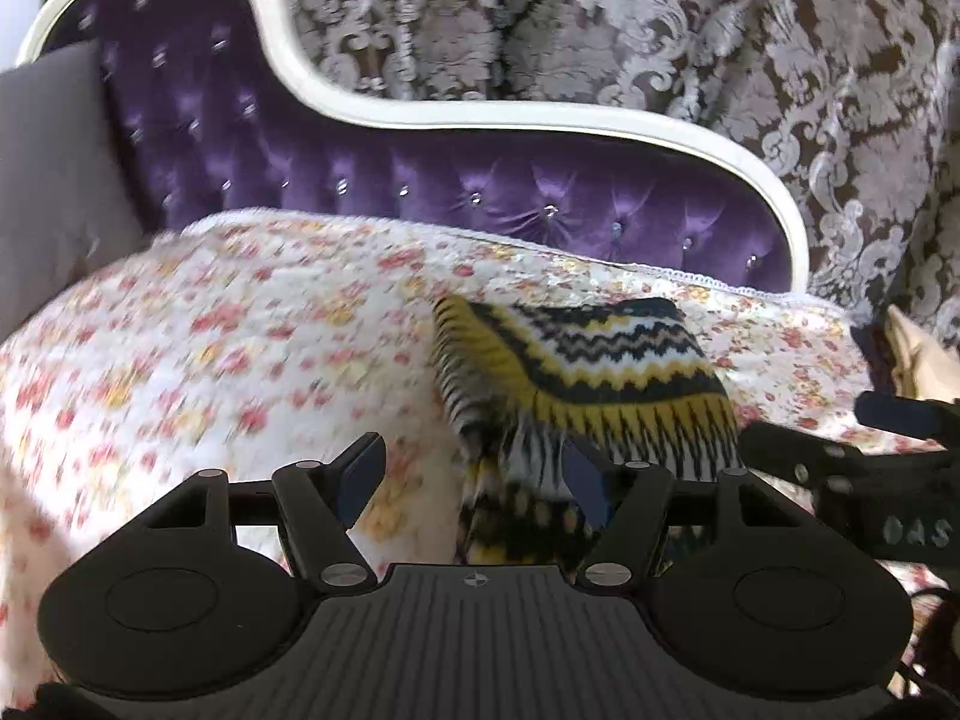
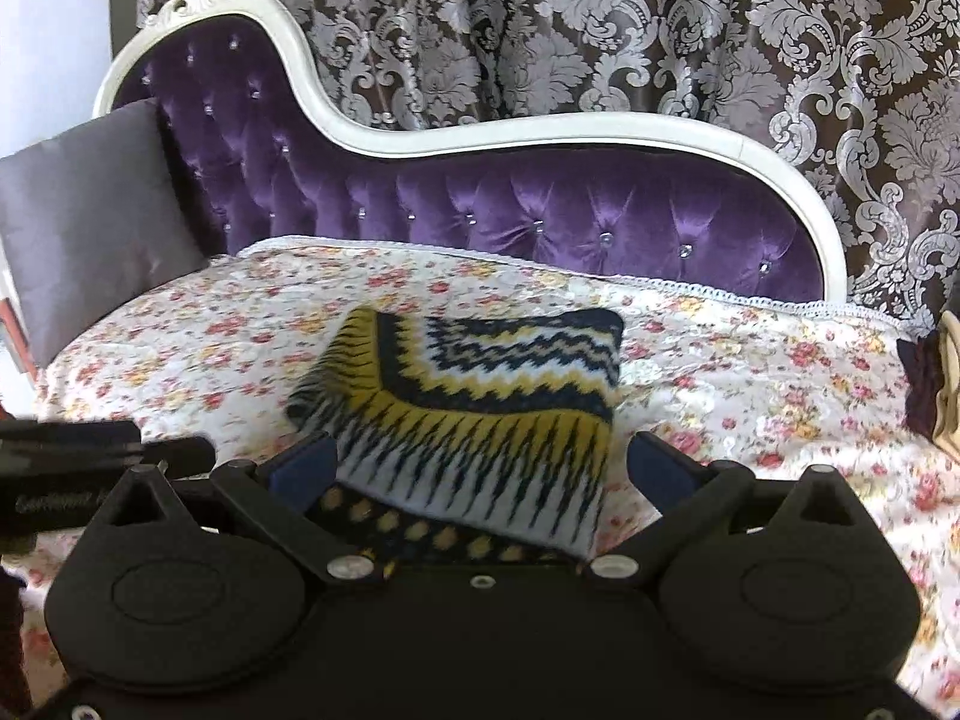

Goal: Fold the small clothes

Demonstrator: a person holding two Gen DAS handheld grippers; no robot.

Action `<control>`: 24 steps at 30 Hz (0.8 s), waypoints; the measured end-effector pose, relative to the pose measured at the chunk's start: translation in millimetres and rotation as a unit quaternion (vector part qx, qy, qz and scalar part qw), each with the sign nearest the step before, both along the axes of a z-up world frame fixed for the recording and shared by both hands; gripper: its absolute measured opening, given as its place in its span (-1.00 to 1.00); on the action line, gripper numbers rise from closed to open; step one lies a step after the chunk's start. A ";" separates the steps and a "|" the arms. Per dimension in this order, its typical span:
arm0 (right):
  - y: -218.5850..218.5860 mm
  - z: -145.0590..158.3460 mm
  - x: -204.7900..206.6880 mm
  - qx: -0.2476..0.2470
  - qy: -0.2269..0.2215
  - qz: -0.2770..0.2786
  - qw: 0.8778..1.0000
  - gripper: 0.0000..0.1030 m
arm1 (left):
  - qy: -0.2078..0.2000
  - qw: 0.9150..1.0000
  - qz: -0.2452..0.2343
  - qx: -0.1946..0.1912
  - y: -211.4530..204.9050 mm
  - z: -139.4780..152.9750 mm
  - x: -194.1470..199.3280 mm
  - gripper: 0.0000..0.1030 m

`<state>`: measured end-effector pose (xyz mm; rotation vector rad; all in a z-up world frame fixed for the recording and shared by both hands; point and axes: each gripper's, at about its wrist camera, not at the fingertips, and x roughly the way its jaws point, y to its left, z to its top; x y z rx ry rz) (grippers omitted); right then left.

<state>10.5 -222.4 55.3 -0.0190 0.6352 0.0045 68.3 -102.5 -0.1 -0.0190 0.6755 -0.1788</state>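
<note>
Left wrist view. The left claw [image 1: 474, 471] stood with its fingers well apart, the blue pads separated by a wide gap. Its right-hand pad [image 1: 585, 480] lay against the near left corner of the folded knitted garment [image 1: 594, 372], a zigzag piece in yellow, black and white; whether it actually touched the cloth could not be told. The left-hand pad stood over bare floral bedspread [image 1: 240, 324]. Nothing was clamped. The garment lay on the bedspread, right of centre, its fringed-pattern edge toward the camera. At the right margin part of the right claw's black body [image 1: 840, 468] entered the picture. This view was motion-blurred on its left half.

Right wrist view. The right claw [image 2: 483, 471] was spread wide, one pad on each side of the garment's [image 2: 480, 384] near edge, straddling it. The pads stood just beside the fabric's corners and did not squeeze it. Here the garment appeared whole and central: a folded rectangle with a dotted dark band beneath its near edge. This view alone showed the carved crest of the purple tufted chaise back [image 2: 540, 210], the full grey cushion [image 2: 90, 222] at left, and the damask curtain [image 2: 660, 30] sharply. The left claw's body [image 2: 90, 450] showed at the left margin.
</note>
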 end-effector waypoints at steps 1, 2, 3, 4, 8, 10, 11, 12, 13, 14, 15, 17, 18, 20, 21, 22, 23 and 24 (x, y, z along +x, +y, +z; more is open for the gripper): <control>-2.6 -0.7 2.9 0.001 0.001 -0.002 1.000 0.99 | 0.001 1.000 -0.006 0.006 -5.5 -2.0 6.3 0.23; -5.0 -1.8 5.3 0.002 0.003 -0.004 1.000 0.99 | 0.003 1.000 -0.012 0.013 -11.5 -5.4 12.9 0.23; -7.8 -2.8 7.5 0.003 0.005 -0.006 1.000 0.99 | 0.006 1.000 -0.016 0.020 -15.7 -9.5 18.3 0.23; -10.8 -4.3 9.8 0.004 0.007 -0.008 1.000 0.99 | 0.009 0.999 -0.019 0.029 -21.1 -15.5 24.7 0.23; -19.5 -12.2 17.1 0.010 0.022 -0.012 1.000 0.99 | 0.048 0.997 -0.013 0.062 -23.1 -45.9 50.0 0.23; -22.6 -15.1 20.8 0.009 0.027 -0.013 1.000 0.99 | 0.089 0.994 -0.011 0.064 -13.5 -66.8 60.7 0.24; -24.2 -16.2 23.1 0.008 0.029 -0.013 0.999 0.99 | 0.103 0.993 -0.010 0.056 -7.7 -73.0 64.1 0.27; -25.5 -17.3 25.5 0.007 0.031 -0.014 0.999 0.99 | 0.110 0.993 -0.010 0.039 0.1 -78.9 64.6 0.28; -27.2 -18.3 28.6 0.006 0.032 -0.015 0.999 0.99 | 0.112 0.993 -0.011 0.020 7.5 -81.5 63.4 0.29; -29.0 -19.8 32.4 0.005 0.032 -0.015 0.999 0.99 | 0.114 0.993 -0.010 0.008 12.4 -81.9 63.4 0.30; -30.1 -21.9 36.6 0.004 0.033 -0.017 0.999 0.99 | 0.119 0.993 -0.009 -0.001 15.3 -83.0 63.7 0.30; -34.5 -27.8 46.3 0.003 0.038 -0.019 0.999 0.99 | 0.120 0.993 -0.010 -0.010 20.0 -84.0 61.7 0.31; -35.8 -31.8 51.1 0.003 0.042 -0.021 0.999 0.99 | 0.119 0.993 -0.011 -0.012 21.4 -85.1 59.7 0.32; -38.1 -43.3 61.1 0.004 0.054 -0.026 0.998 0.99 | 0.117 0.993 -0.009 -0.017 21.9 -86.2 57.1 0.33; -38.3 -49.6 64.7 0.003 0.062 -0.028 0.998 0.99 | 0.116 0.993 -0.009 -0.018 21.7 -86.3 57.1 0.33; -39.1 -57.8 69.0 0.000 0.074 -0.029 0.997 0.99 | 0.114 0.993 -0.009 -0.019 22.3 -86.9 55.2 0.34; -38.9 -68.7 73.3 -0.003 0.093 -0.030 0.995 0.99 | 0.113 0.993 -0.010 -0.019 21.2 -87.6 55.9 0.35; -38.0 -79.9 76.7 -0.004 0.116 -0.027 0.993 0.99 | 0.113 0.993 -0.010 -0.019 20.4 -86.8 58.2 0.35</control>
